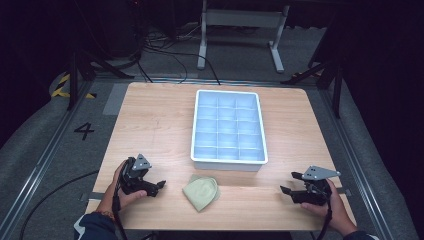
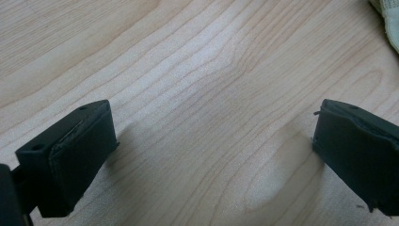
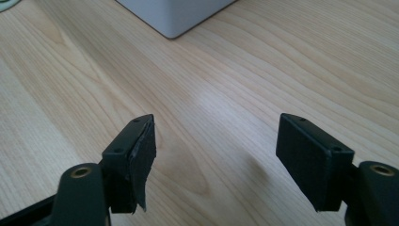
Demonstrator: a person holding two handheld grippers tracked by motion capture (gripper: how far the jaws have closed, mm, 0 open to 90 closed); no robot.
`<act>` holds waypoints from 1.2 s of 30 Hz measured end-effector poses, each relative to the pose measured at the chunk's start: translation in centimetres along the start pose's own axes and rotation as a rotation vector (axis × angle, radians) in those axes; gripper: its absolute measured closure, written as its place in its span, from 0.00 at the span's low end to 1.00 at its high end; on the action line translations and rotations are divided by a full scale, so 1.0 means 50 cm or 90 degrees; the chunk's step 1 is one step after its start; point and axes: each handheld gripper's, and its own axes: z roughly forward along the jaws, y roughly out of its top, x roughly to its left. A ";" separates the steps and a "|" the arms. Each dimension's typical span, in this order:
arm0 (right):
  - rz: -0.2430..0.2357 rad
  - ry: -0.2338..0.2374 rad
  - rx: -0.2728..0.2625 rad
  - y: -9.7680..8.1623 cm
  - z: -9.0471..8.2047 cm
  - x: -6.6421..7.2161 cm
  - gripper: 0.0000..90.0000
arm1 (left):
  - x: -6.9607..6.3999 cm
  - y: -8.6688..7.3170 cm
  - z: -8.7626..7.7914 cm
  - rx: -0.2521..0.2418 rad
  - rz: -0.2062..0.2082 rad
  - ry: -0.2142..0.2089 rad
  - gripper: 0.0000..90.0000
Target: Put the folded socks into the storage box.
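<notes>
We judge the work barely begun. The folded pale-green cloth (image 1: 201, 193) lies untouched on the light wooden worktop (image 1: 150, 125), low in the high view's centre, just below the empty white compartment tray (image 1: 228, 162). Our left gripper (image 1: 159, 186), lower left, and right gripper (image 1: 289, 183), lower right, both stand apart, holding nothing. Picking up and placing remain.

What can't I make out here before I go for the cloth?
- Folded cloth: a corner at the top-right edge of the left gripper view; its layers are too small in the high view.
- Compartment tray: its cells are washed out by glare in the high view; a corner in the right gripper view.
</notes>
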 end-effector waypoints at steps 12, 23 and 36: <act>-0.031 0.041 -0.005 0.025 0.020 0.038 0.40 | 0.001 0.000 -0.001 0.001 0.002 0.001 0.00; -0.052 0.070 -0.007 0.049 0.047 0.071 0.39 | 0.000 0.000 0.000 0.001 0.000 0.002 0.00; -0.083 0.113 -0.009 0.088 0.083 0.120 0.39 | 0.000 0.000 0.000 0.001 0.000 0.002 0.00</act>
